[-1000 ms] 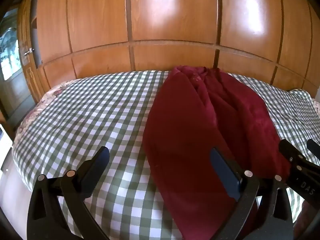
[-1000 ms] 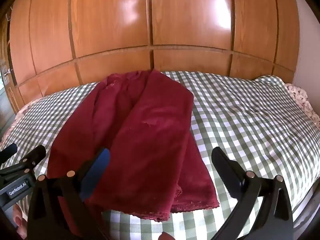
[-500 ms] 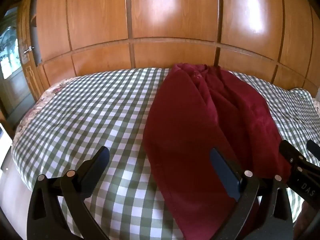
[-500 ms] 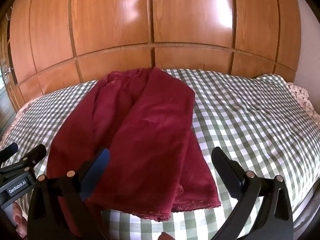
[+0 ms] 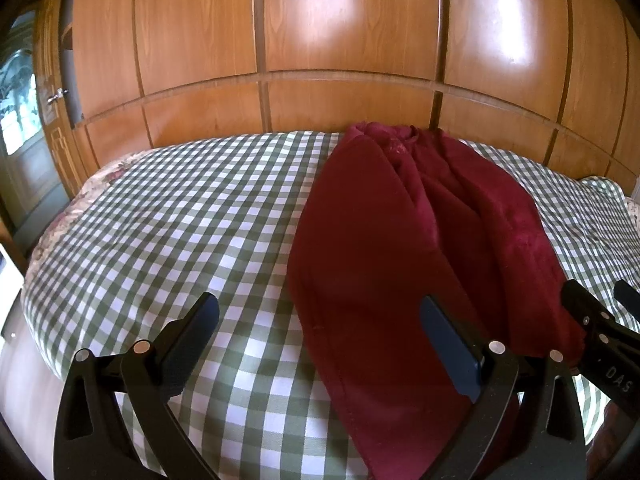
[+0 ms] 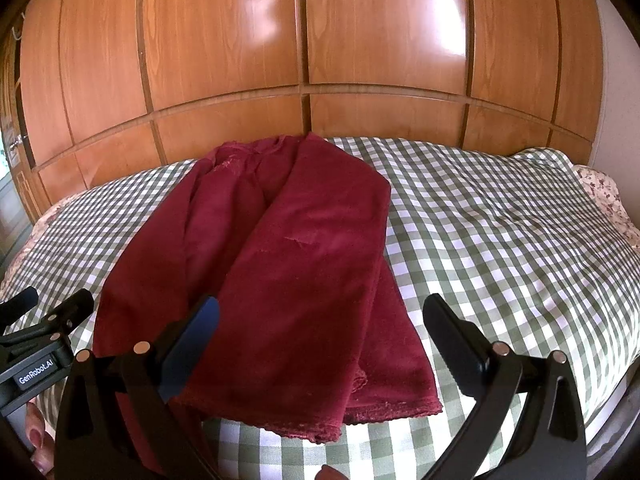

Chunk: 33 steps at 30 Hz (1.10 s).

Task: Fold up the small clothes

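Note:
A dark red garment [image 5: 392, 248] lies lengthwise on the checked bed, both long sides folded inward, its lace hem [image 6: 360, 420] nearest me. It also shows in the right wrist view [image 6: 304, 264]. My left gripper [image 5: 320, 316] is open and empty, held above the garment's left edge near the hem. My right gripper [image 6: 320, 320] is open and empty, above the hem's right part. Each gripper shows at the edge of the other's view: the right one [image 5: 600, 340], the left one [image 6: 44, 332].
The bed has a green-and-white checked cover [image 5: 168, 216] with a floral sheet at its edges [image 6: 600, 184]. A glossy wooden wardrobe wall [image 5: 344, 40] stands right behind the bed. A door or window [image 5: 20, 128] is at the far left.
Both views have risen or tilted slightly, so the bed and garment sit a bit lower in frame. The garment lies unchanged and both grippers stay open.

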Each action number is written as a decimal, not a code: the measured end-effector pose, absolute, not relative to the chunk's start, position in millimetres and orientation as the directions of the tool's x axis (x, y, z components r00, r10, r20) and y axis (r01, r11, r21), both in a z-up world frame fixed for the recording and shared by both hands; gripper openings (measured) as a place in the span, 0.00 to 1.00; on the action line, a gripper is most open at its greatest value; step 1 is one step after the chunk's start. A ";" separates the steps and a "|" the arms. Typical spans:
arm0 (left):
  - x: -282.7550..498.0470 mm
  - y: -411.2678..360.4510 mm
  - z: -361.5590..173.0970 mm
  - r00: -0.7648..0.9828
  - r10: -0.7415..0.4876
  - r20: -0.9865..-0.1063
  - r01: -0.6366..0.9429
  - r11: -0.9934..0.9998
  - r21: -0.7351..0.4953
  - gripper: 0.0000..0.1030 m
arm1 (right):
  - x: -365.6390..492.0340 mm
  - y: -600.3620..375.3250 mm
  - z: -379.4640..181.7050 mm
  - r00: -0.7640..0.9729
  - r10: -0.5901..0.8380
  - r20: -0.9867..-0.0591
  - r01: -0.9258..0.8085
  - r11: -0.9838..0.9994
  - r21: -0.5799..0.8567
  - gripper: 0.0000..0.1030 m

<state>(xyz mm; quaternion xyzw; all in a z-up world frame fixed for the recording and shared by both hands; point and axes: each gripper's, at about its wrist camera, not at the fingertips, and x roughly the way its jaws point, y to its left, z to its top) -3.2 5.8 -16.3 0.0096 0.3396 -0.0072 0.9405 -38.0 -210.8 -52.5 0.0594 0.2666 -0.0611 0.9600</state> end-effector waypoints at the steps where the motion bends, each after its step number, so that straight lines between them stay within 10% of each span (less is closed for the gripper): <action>1: -4.3 5.8 -17.1 0.769 -0.008 -0.640 0.021 1.000 0.013 0.97 | -38.2 -210.5 -52.6 0.851 -0.087 -0.519 0.150 0.985 0.081 0.98; 33: 0.4 6.7 -16.6 0.756 -0.015 -0.655 0.026 1.000 0.006 0.97 | -37.0 -211.5 -55.5 0.846 -0.085 -0.527 0.149 0.986 0.078 0.98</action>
